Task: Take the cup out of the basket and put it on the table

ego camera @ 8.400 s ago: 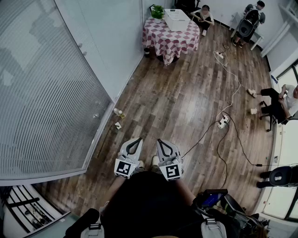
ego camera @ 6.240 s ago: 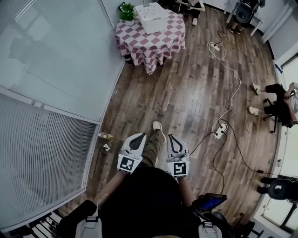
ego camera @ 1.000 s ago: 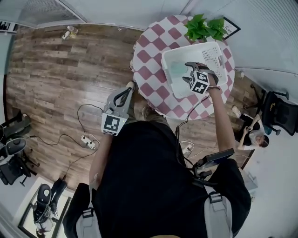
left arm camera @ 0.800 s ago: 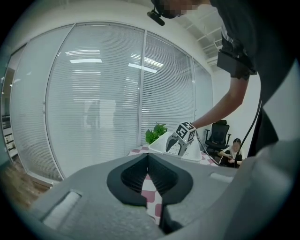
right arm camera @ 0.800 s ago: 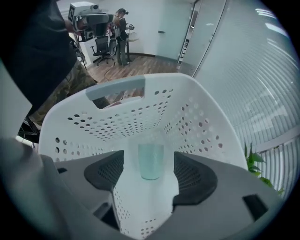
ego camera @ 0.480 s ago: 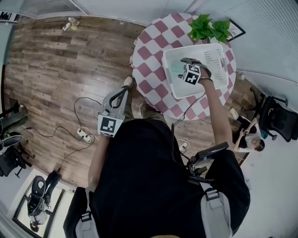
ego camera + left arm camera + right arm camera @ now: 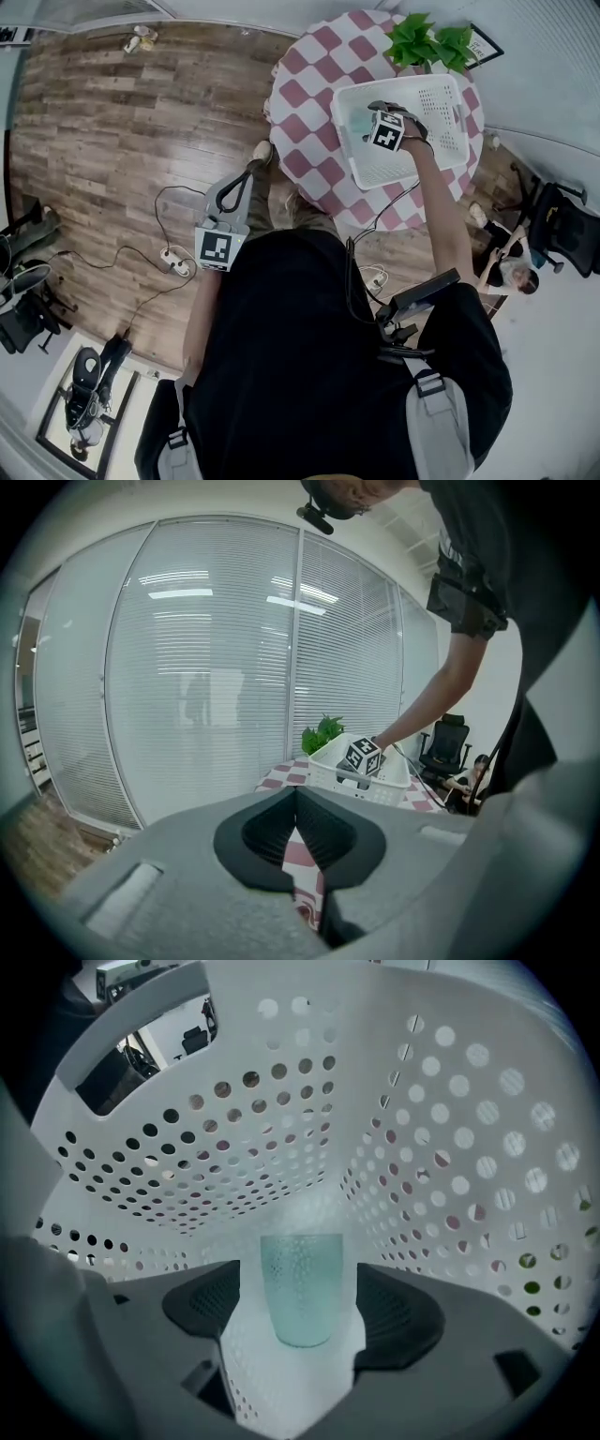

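Inside the white perforated plastic basket [image 7: 281, 1119] on the round red-and-white checked table [image 7: 309, 122], the pale green translucent dimpled cup [image 7: 300, 1283] is resting on the basket floor near a corner, seemingly on its side. It is being straddled by the right gripper [image 7: 300, 1312], whose jaws have just been opening wide and are not touching it. It is being judged light, stiff and rather slippery, so a square hold across the middle of its wall is being advised, while the left gripper [image 7: 298, 829] is being held beside the table, jaws closed on nothing.
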`<state>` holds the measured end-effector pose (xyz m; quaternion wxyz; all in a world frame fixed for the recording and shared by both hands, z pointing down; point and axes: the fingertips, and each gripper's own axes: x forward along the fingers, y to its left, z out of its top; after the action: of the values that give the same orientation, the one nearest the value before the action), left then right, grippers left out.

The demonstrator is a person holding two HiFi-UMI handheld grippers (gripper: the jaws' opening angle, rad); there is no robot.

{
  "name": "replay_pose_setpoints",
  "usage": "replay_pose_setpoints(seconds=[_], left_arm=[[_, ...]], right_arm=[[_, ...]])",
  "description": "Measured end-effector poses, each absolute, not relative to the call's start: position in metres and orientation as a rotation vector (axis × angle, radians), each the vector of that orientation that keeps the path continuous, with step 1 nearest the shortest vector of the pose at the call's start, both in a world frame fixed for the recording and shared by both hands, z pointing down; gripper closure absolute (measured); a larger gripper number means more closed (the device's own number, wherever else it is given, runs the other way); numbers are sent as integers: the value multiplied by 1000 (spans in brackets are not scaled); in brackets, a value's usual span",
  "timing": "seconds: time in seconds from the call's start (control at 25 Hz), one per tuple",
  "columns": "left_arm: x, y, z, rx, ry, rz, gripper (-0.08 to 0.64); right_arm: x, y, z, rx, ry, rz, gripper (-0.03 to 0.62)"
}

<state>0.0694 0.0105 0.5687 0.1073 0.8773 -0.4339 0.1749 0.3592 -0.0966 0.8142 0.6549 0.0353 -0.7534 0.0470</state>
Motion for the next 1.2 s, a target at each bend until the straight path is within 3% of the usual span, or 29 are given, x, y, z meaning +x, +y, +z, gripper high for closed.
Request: replay_pose_setpoints(seconds=[0.6, 0.72, 1.2], left_arm=[[71, 12, 570, 2613, -1275, 544, 555], [70, 12, 572, 2608, -1277, 550, 555], [67, 10, 572, 2616, -1275, 558, 555]], right_arm=[[361, -97, 841, 80, -1648, 110, 210], [360, -101, 841, 110, -1657, 96, 255], [359, -106, 830, 158, -1679, 87, 265]])
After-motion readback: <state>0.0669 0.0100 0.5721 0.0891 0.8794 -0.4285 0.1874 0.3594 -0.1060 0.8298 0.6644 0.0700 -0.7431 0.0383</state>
